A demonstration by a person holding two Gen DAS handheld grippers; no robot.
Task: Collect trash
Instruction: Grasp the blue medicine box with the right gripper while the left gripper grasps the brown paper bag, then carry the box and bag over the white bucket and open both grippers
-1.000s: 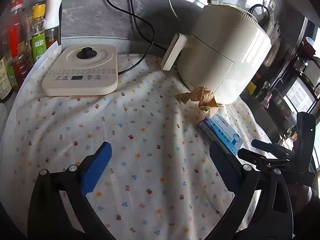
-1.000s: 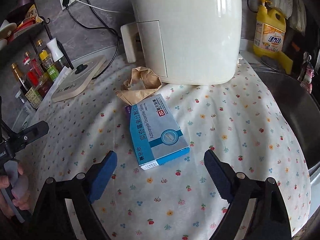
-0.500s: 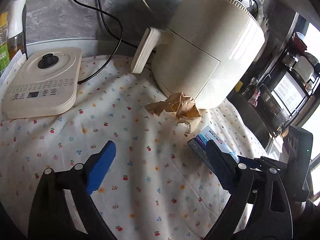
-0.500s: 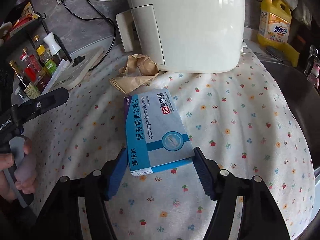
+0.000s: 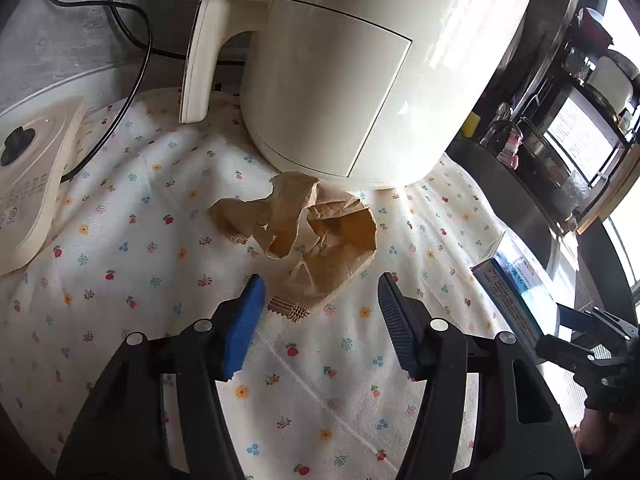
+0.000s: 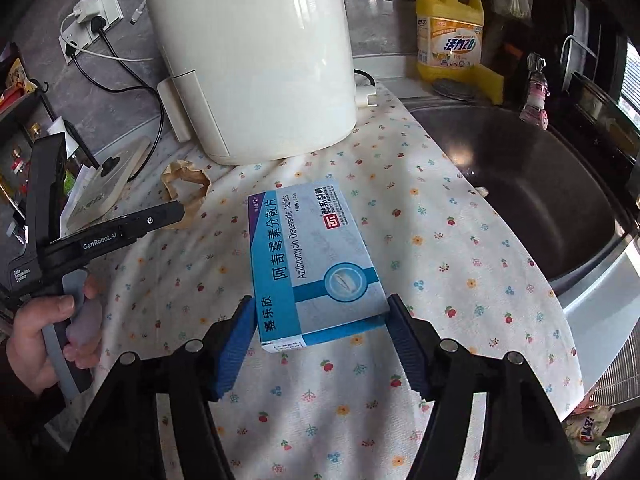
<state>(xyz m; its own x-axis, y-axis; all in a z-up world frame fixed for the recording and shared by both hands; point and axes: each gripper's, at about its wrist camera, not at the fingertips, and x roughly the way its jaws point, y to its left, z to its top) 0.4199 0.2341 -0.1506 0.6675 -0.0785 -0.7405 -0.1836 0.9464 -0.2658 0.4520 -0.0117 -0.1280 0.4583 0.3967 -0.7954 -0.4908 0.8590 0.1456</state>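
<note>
Daylight pours in from the window side, on the right in the left wrist view, and bleaches the cream appliance (image 5: 360, 80) with a broad white glare. The flowered cloth (image 5: 160, 280) is bright but striped with soft shadow, deepest under the appliance. Both fisheye views bend hard at the rims, and the corners fall to black. The blue box (image 6: 312, 256) reads sharp; the black tongs (image 6: 320, 344) close to the lens look slightly soft, perhaps out of focus.
</note>
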